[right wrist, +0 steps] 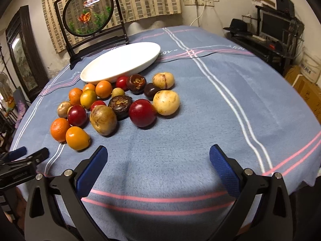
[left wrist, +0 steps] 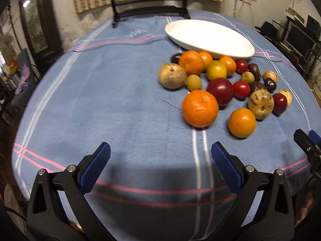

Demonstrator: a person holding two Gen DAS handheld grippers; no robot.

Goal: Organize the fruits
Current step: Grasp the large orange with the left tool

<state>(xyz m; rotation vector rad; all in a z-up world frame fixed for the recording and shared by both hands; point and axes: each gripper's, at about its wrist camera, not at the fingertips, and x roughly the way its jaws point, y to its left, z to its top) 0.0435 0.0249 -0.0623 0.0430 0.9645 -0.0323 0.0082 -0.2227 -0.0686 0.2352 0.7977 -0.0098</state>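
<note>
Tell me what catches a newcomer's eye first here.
A bright heap of fruit, orange, red, yellow and dark, sits on the blue striped cloth just in front of an empty white oval dish. Behind it stands a round goldfish screen. Both grippers, left and right, are open.

both claws (left wrist: 160, 154) (right wrist: 158, 156) wide apart, unladen
</note>
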